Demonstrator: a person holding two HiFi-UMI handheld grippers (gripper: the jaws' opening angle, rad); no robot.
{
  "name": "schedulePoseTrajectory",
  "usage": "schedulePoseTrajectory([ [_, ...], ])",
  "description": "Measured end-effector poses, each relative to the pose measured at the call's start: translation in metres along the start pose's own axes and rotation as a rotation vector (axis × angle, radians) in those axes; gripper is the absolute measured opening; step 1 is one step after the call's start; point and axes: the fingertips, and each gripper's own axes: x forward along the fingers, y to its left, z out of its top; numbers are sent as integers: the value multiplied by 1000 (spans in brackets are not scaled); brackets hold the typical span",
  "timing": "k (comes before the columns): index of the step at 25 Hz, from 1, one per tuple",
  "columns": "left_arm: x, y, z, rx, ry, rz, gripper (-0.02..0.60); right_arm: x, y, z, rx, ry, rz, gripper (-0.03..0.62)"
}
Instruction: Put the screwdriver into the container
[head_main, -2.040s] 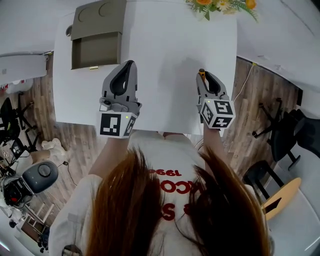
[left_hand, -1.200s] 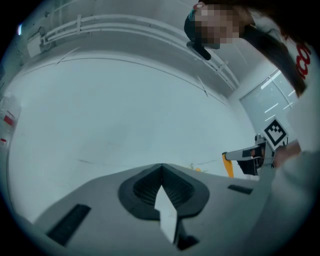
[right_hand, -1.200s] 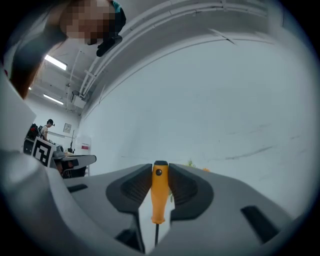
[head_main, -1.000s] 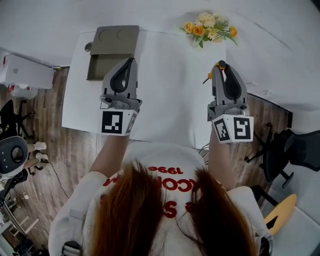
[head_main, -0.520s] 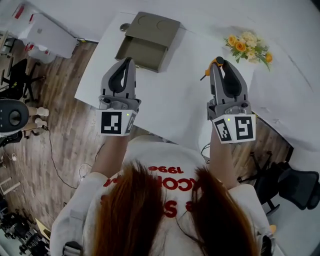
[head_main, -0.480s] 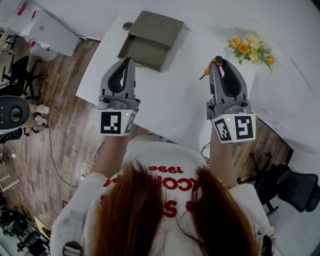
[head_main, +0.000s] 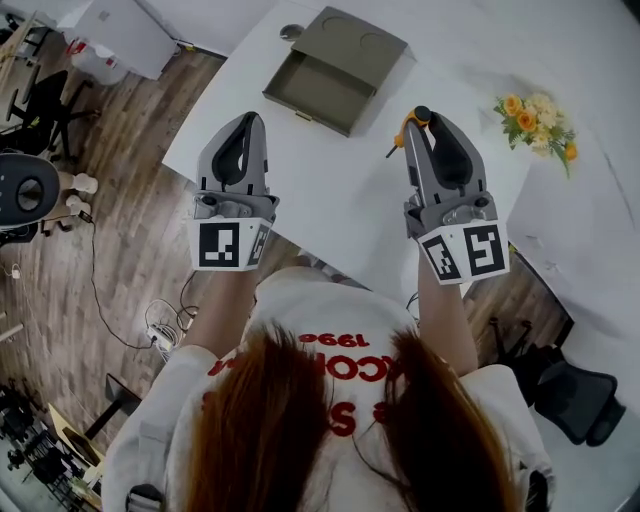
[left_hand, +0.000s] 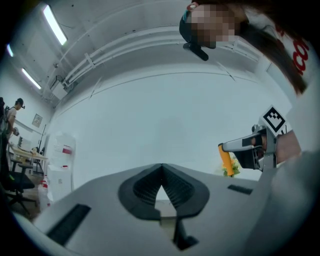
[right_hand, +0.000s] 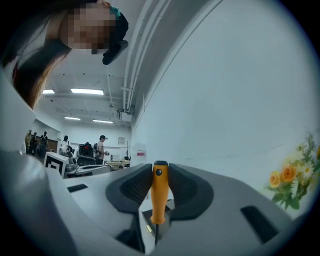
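The right tongs (head_main: 424, 122) are clenched on the orange handle of the screwdriver (right_hand: 159, 192), which sits crosswise to the jaws. The container (head_main: 336, 68) lies on the worktop (head_main: 330, 190) ahead of them and to their left, its open tray on the near side. The left tongs (head_main: 250, 122) are closed on nothing and seem about as near the container, which is ahead and to their right. Neither gripper view shows the container, the thin shaft is hard to make out, and the screwdriver's height above the worktop cannot be judged.
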Motion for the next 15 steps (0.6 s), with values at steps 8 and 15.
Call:
schedulePoseTrajectory([
  [8, 10, 22, -25, -31, 31, 2, 5, 41, 4, -26, 28, 57, 39, 103],
  [15, 20, 34, -50, -51, 72, 23, 5, 85, -4, -65, 58, 111, 73, 103],
])
